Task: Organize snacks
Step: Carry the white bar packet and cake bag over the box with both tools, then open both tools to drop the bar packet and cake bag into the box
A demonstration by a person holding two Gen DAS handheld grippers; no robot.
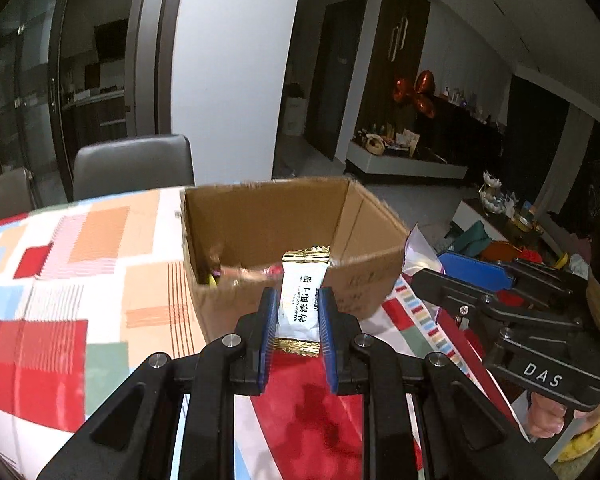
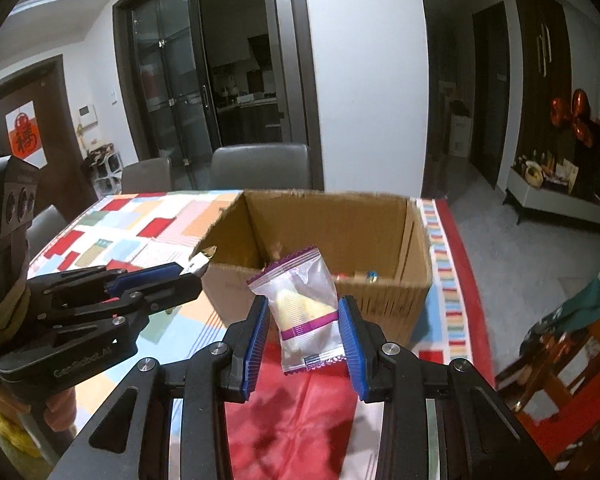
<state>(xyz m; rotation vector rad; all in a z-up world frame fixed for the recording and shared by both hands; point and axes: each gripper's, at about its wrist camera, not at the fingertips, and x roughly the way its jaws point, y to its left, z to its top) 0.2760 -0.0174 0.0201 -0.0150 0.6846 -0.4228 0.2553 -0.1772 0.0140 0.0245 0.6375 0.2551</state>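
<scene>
Left wrist view: the left gripper (image 1: 298, 320) has a white snack packet with gold ends (image 1: 300, 300) pinched upright between its blue fingers (image 1: 269, 336), one pad on each long edge.
Fingers, left: narrowed to the packet's width and clamped on it; the gold crimp at each end pokes out beyond the pads.
Why that hold: gripping the long edges keeps the packet stiff, I'd say, so it won't fold on the way in.
Cardboard box (image 1: 364, 292): open-topped, straight ahead of the fingertips, its near wall just beyond the packet; a few wrappers lie inside, too blurred to name.
Right wrist view: the right gripper (image 2: 305, 334) carries a clear pouch with purple trim (image 2: 306, 308), something pale yellow inside it.
Fingers, right: set wider than the left pair, pads pressing the pouch's sides, so it's held; the pouch leans slightly to the left finger's side.
Box from here: the same carton (image 2: 380, 304) sits just past the fingertips, mouth up and unobstructed.
Other tool: the left gripper (image 2: 156, 280) shows off to the left of these fingers, also pointed at the box.
Table: patterned cloth (image 1: 60, 280) beneath both tools.
Step in hand: both snacks look poised for dropping in, neither yet over the rim.
</scene>
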